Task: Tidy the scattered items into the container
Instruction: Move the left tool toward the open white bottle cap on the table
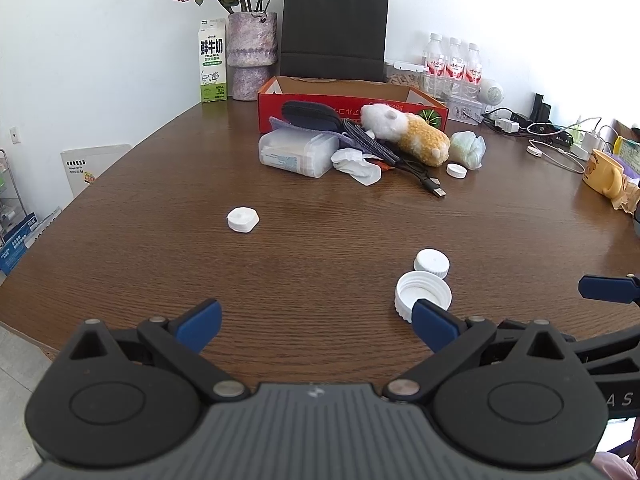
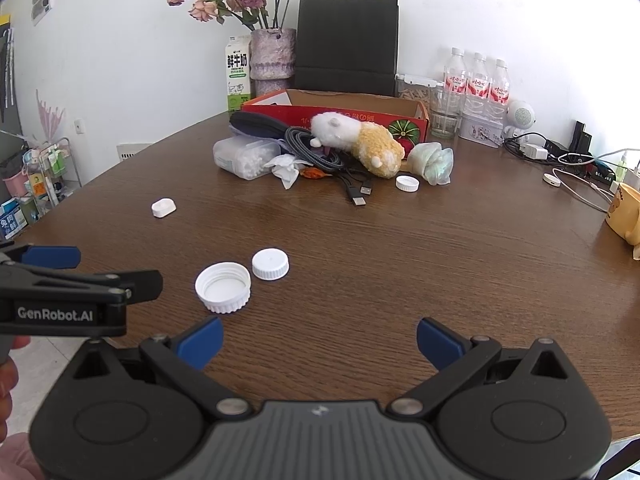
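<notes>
Tabletop (image 1: pixel 320 240): brown wood, white wall behind.
Left claw (image 1: pixel 316 326): released, empty; large open cap (image 1: pixel 422 294) touches its right finger.
Right claw (image 2: pixel 320 340): released, empty; same cap ahead-left.
Red box (image 1: pixel 344 96): far ahead, clutter piled against it.
</notes>
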